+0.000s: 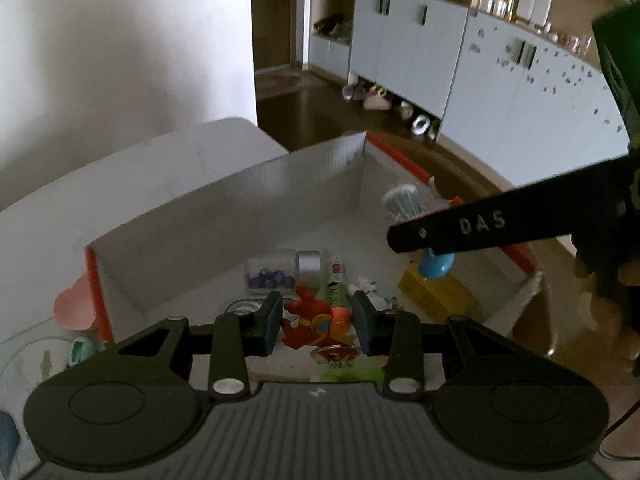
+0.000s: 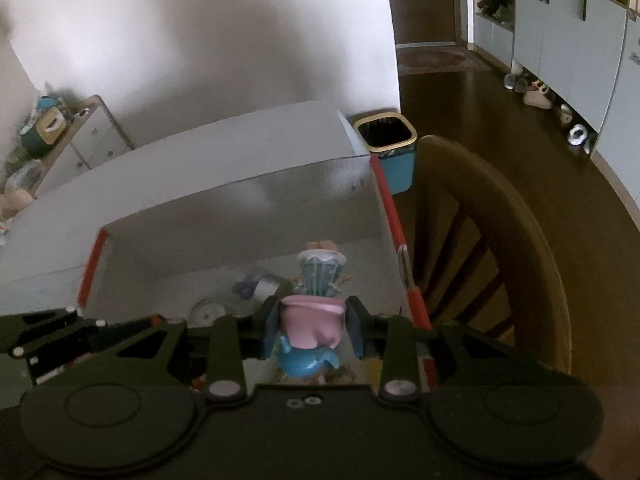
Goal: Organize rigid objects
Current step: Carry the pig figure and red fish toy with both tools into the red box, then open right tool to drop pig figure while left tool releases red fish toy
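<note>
Through the left wrist camera, the left tool (image 1: 316, 322) is holding a red and orange toy figure (image 1: 316, 324) between its pads, clamped on it as far as the blur lets me judge, and it is hanging over the open white box (image 1: 248, 200) with red edges. Ahead of and below this tool, one jar of purple beads (image 1: 280, 270) is lying on its side on the box floor, one green tube (image 1: 334, 288) just right of it, and one yellow block (image 1: 436, 296) further right. The right tool's arm (image 1: 480, 228) is crossing in from the right. Through the right wrist camera, the right tool (image 2: 312, 326) is clamping one pink and blue doll (image 2: 314, 320), its long axis pointing forward along the fingers, head toward the box's far wall (image 2: 240, 216). Both loads are already hanging above the box, so I judge lowering straight down is what remains.
</note>
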`<state>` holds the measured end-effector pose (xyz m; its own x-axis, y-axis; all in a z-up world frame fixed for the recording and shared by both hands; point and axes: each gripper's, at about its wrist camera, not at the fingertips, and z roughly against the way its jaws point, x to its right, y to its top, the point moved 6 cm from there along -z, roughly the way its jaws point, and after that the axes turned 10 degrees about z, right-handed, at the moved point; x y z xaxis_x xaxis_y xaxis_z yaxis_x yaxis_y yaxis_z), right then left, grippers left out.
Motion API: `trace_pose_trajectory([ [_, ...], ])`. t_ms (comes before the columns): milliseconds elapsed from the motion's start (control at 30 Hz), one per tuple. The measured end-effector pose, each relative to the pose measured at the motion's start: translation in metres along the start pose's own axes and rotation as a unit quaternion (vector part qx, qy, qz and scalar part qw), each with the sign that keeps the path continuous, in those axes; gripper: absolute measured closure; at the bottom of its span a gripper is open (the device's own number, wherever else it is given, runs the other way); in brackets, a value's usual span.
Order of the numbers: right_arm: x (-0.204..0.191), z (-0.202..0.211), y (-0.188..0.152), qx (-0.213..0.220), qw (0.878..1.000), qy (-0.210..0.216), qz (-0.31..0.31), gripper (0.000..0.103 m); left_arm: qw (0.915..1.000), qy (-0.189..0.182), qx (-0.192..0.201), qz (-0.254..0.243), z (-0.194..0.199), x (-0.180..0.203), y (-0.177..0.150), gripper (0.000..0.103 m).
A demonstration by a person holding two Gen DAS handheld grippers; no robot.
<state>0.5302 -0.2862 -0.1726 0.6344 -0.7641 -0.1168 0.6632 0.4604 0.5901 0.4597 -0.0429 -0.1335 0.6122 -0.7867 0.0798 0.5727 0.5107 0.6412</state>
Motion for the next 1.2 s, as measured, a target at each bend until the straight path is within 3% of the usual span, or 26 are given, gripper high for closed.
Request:
trace_pose_trajectory([
  [567, -0.023, -0.036, 0.002, -0.042, 0.995, -0.041, 0.084, 0.069, 0.9967, 0.034, -0.074, -0.005, -0.057, 0.0, -0.001, 0.066],
  [1200, -0.018, -0.049, -0.005, -0.077, 0.995, -0.018, 0.055, 0.068, 0.9857, 0.043, -0.162, -0.014, -0.074, 0.008, -0.013, 0.065],
])
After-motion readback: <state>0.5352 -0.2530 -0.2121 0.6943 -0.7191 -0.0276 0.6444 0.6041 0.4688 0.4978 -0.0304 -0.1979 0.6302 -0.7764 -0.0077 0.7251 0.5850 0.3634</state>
